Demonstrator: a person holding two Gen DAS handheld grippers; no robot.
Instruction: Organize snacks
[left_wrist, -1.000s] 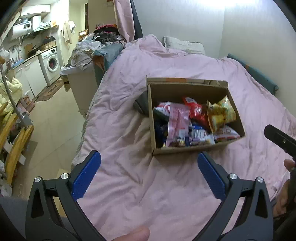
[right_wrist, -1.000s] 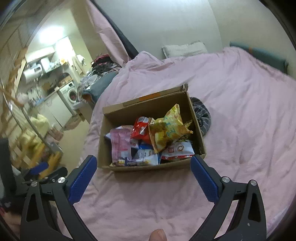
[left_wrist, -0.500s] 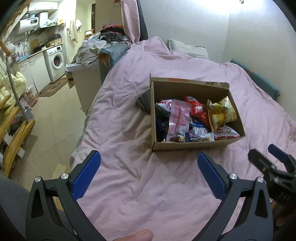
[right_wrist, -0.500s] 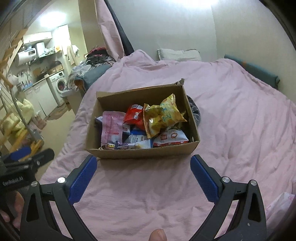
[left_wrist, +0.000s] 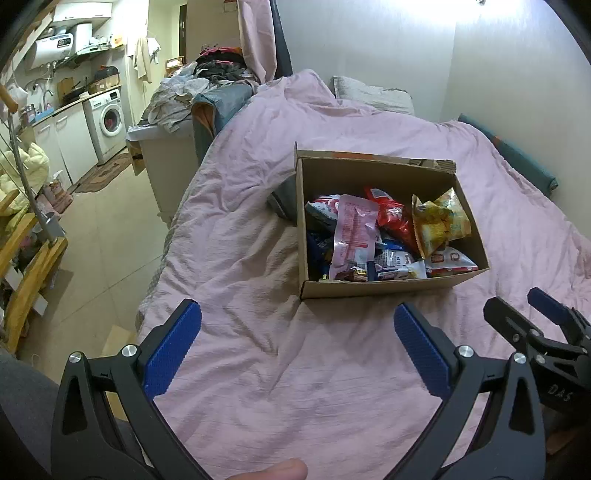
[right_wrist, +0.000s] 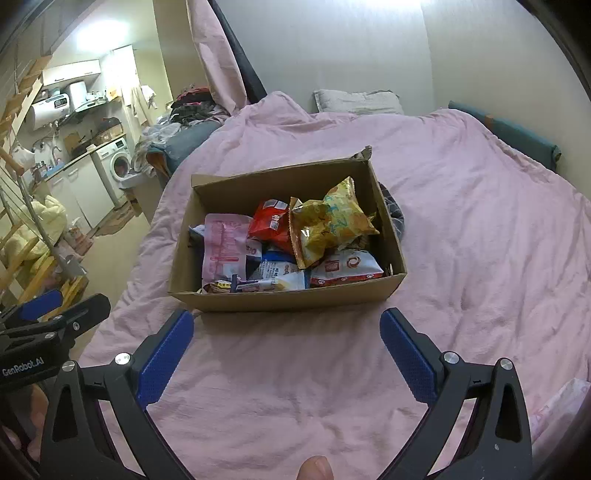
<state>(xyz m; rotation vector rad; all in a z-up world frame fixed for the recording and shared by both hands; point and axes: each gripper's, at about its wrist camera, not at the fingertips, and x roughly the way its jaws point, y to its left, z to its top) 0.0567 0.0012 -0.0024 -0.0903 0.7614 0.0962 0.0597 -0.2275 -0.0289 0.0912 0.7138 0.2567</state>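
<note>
Both the left gripper (left_wrist: 295, 345) and right gripper (right_wrist: 286, 345) hover spread and empty (blue pads apart) near the cardboard box (right_wrist: 295, 297) of snack packets on the pink duvet (right_wrist: 480, 221).

Snack-filled cardboard box (right_wrist: 284, 295) on pink duvet (right_wrist: 461, 221) — right gripper (right_wrist: 286, 341) (jaws spread) before it.

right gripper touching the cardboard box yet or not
Apart. In the right wrist view the right gripper is open, and pink bedding shows between its blue fingertips and the cardboard box.

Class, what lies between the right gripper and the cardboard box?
Only bare pink bedcover, seen in the right wrist view, separates the right gripper from the box.
</note>
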